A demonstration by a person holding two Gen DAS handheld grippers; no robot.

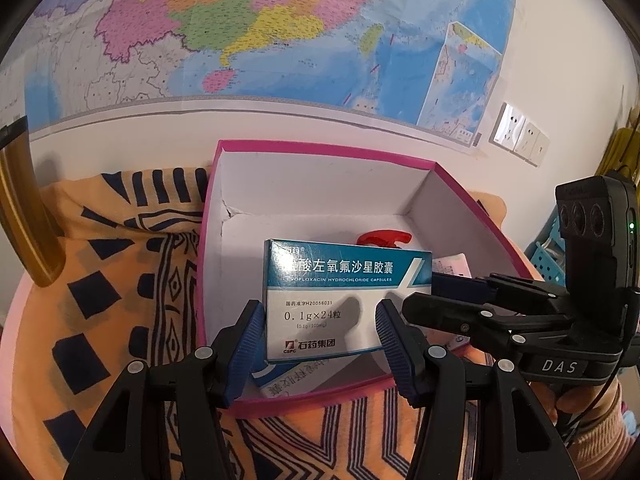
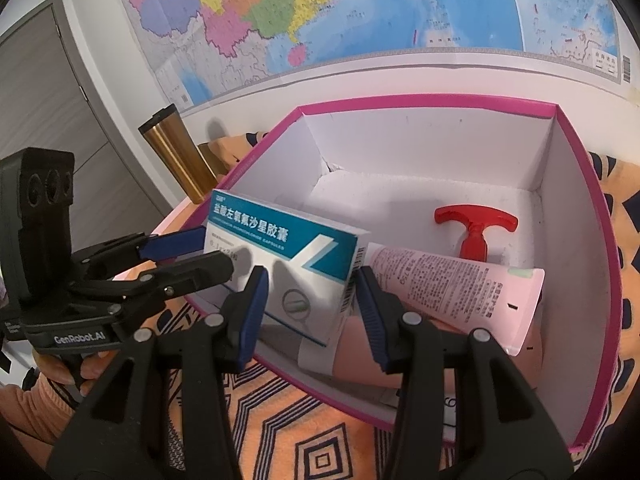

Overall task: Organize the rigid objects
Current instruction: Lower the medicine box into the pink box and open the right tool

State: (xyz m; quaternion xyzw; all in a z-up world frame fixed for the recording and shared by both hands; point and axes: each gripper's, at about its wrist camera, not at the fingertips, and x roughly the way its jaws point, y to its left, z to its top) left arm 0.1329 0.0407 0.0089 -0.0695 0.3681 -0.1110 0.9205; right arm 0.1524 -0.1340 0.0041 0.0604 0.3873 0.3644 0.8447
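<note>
A blue-and-white medicine box (image 1: 344, 280) (image 2: 280, 240) stands tilted over the open pink carton (image 1: 320, 148) (image 2: 400, 100). My left gripper (image 1: 320, 308) (image 2: 218, 254) is shut on it, a blue pad against each side edge. My right gripper (image 2: 312, 276) (image 1: 420, 296) comes in from the right and straddles the box's barcode end, pads against it. Inside the carton lie a red T-handled piece (image 2: 476, 224) (image 1: 384, 238), a pink tube (image 2: 460, 292) and another flat packet (image 1: 288, 380) under the held box.
The carton rests on an orange patterned cloth (image 1: 120, 320) (image 2: 300, 432) against a white wall with a map. A gold tumbler (image 2: 180, 156) (image 1: 24, 220) stands left of the carton. Wall sockets (image 1: 520, 136) and a blue basket (image 1: 548, 252) are to the right, a grey door (image 2: 48, 100) to the left.
</note>
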